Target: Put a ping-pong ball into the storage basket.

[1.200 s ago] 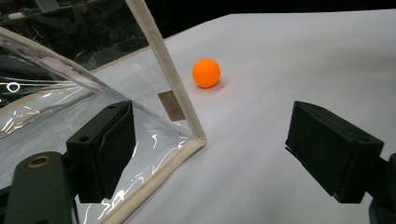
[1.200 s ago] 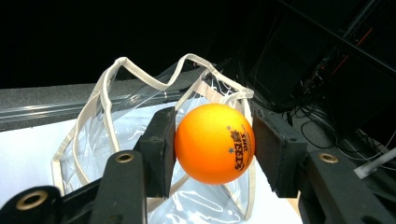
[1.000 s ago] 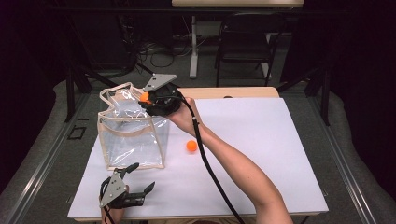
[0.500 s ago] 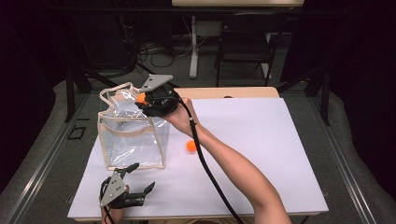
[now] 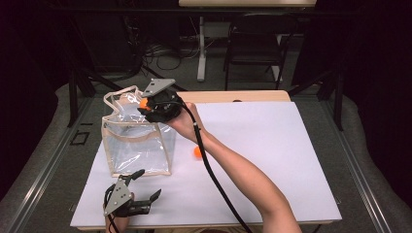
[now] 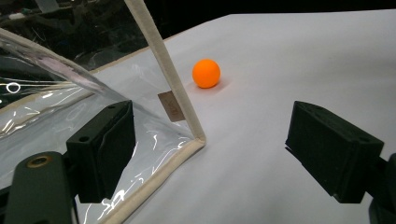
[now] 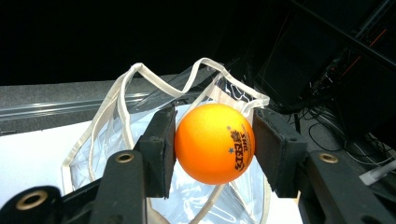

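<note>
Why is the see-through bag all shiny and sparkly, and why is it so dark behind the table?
In the left gripper view, light glints in white streaks off the clear bag, and the orange ball on the table casts a soft shadow. In the right gripper view, the held ball is bright and sharp against a black background. In the high view, the white table is brightly lit and the room around it dim.

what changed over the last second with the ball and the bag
The right gripper, clamped on an orange ball, has edged slightly left across the high view and now holds it over the open top of the clear bag. Nothing was picked up or let go. The left gripper stays open near the table's front edge, and the second orange ball lies where it was beside the bag.
</note>
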